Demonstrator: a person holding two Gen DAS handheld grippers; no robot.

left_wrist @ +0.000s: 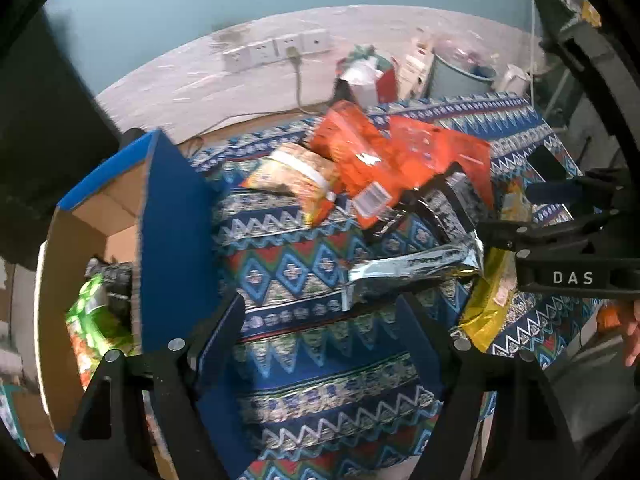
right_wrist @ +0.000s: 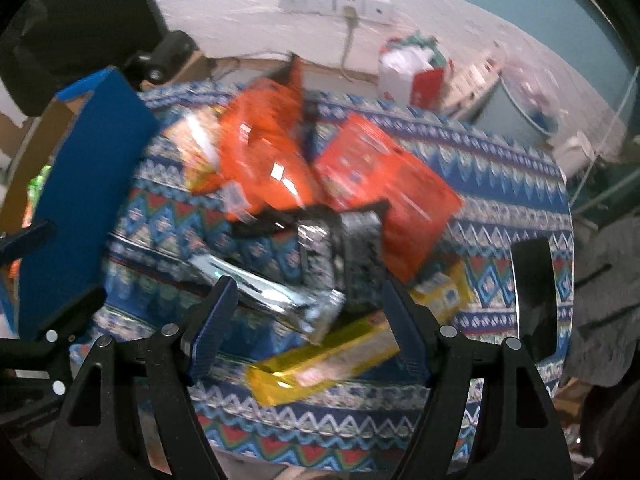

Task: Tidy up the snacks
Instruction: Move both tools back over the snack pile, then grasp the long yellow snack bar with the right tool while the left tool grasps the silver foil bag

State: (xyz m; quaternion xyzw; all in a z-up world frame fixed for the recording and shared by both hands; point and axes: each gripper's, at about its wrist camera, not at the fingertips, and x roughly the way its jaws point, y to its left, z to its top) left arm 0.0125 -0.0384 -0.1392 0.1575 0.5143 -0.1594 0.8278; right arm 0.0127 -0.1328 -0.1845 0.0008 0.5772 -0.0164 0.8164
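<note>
With both tools empty and spread, right tool probably poised over the silver packet amid snacks heaped on the worktop; packet should be pinched mid-body, carried to blue cardboard box beside left tool.

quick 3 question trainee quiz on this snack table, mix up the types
1. True or false: the left gripper is holding a snack.
2. Which lies nearest the right gripper? A) yellow packet B) green packet C) white bag
3. Fill in: the green packet sits inside the ____.

Key: 1 false, its fingers are open over bare tablecloth. 2 A. 3 box.
</note>
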